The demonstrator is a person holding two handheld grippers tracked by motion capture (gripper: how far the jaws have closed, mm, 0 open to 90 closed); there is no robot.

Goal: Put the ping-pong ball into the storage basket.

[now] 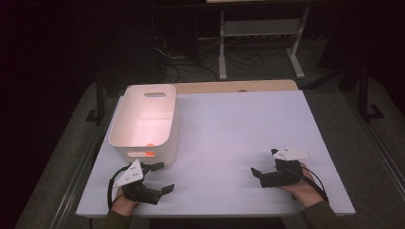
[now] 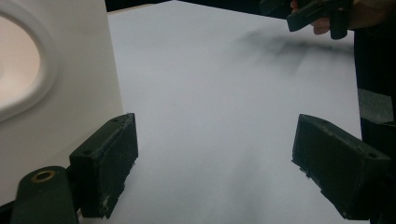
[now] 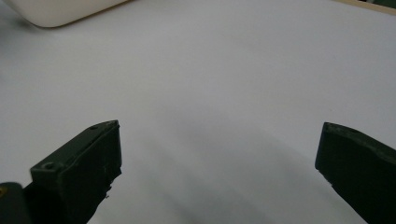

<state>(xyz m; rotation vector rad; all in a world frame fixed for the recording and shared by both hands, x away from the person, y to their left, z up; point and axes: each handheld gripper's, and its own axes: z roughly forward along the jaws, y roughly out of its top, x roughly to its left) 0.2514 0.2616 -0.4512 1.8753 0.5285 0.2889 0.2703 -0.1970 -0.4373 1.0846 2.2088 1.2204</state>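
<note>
The bench (image 1: 229, 138), w/ a white sheet covering its top, is taking up most of the high view; a strip of bare wood is showing along its far edge. A white bin (image 1: 143, 121) is standing upright on the far-left part of the bench, open top facing up, w/ a slot handle in its far wall and another in its near wall. Something small and orange (image 1: 150, 143) is lying inside at the bottom near the front wall, and an orange glow is showing thru the near slot; can't tell what it is. The left gripper (image 1: 162, 177) is hovering low over the near-left corner, just in front of the bin, w/ a hand (image 1: 125, 198) gripping it from behind; its jaws are standing wide apart w/ nothing btwn them. In the left gripper view one jaw is sitting right beside the bin's wall (image 2: 70, 93), but contact is unclear. The right gripper (image 1: 256, 174) is resting over the near-right part of the bench, well apart from the bin, held by the other hand (image 1: 301, 187), pointing left toward the middle. Its jaws are also spread wide, holding nothing, w/ bare white sheet showing btwn them in the right gripper view, and the bin's bottom edge (image 3: 56, 11) is peeking in at the top-left corner.
</note>
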